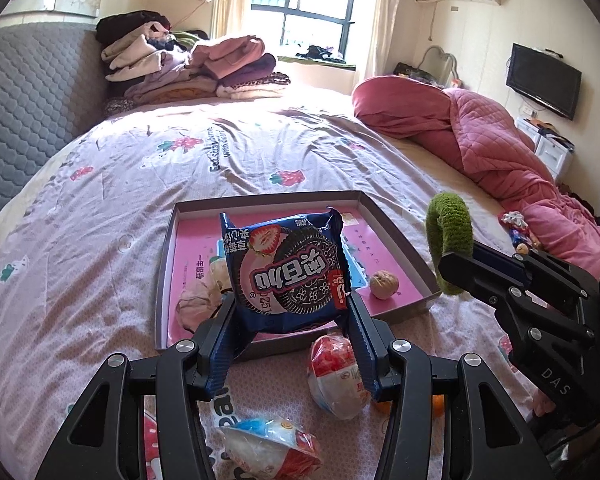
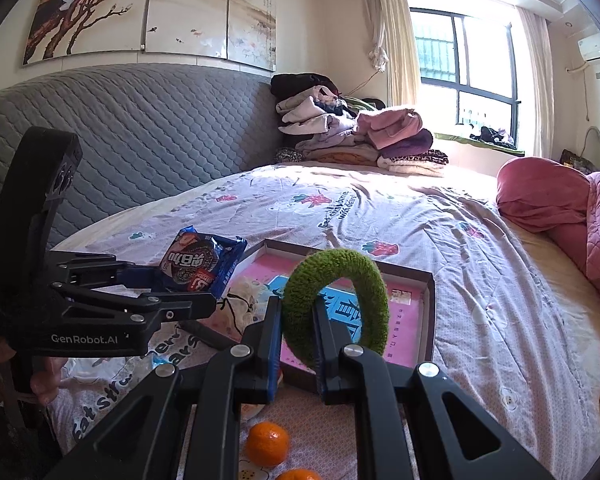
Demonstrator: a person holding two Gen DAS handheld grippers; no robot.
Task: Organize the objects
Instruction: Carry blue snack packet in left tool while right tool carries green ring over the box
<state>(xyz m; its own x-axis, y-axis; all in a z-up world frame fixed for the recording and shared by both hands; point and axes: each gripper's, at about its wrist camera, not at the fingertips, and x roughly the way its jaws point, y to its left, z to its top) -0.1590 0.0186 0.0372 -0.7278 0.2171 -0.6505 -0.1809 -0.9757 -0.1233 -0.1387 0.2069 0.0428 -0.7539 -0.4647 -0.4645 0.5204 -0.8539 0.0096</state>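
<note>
My left gripper (image 1: 292, 316) clamps the cookie pack (image 1: 286, 266) above the tray (image 1: 396, 216), walnut (image 1: 384, 285) at 3 o'clock. My right gripper (image 2: 296, 328) pinches the green ring (image 2: 336, 304). Risk: slick wrapper slips, grippers collide.

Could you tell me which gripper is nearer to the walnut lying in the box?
Left. The left gripper, holding the cookie packet, is beside the walnut; the right gripper hangs outside the box.
</note>
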